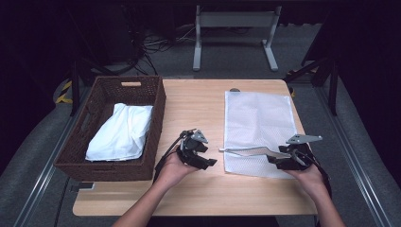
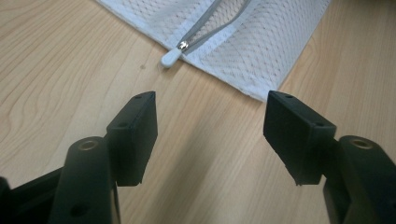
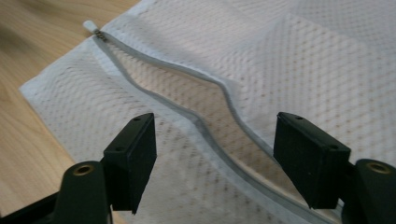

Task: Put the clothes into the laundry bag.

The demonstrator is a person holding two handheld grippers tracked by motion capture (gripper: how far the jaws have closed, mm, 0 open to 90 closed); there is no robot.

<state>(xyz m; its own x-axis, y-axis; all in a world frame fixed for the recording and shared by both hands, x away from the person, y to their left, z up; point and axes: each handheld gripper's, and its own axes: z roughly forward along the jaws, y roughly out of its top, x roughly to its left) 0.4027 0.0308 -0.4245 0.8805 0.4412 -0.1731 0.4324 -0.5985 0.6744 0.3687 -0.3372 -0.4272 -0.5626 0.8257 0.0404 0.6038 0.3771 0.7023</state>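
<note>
- Left tool (image 1: 210, 161): I hold it released, jaws apart with nothing between them, hovering over the bare surface (image 1: 198, 101) just short of the mesh bag's near corner.
- Right tool (image 1: 279, 161): likewise released; in the right gripper view its jaws straddle the gaping zipper opening (image 3: 187, 100) without touching the mesh.
- Mesh laundry bag (image 1: 257, 118): lies flat on the right half of the surface, zipper along its near edge; the zipper pull (image 2: 172, 55) rests at the bag's left end, just ahead of my left tool.
- Wicker basket (image 1: 94, 158): stands at the left of the surface, holding a folded white garment (image 1: 122, 132); well apart from both tools.
- Step in hand, as I judge it: the bag stands unzipped and both tools have let go, so the opening step looks finished.
- Next move, as I judge it: one tool should pinch the upper lip of the opening and lift it, while the other crosses to the basket for the garment.
</note>
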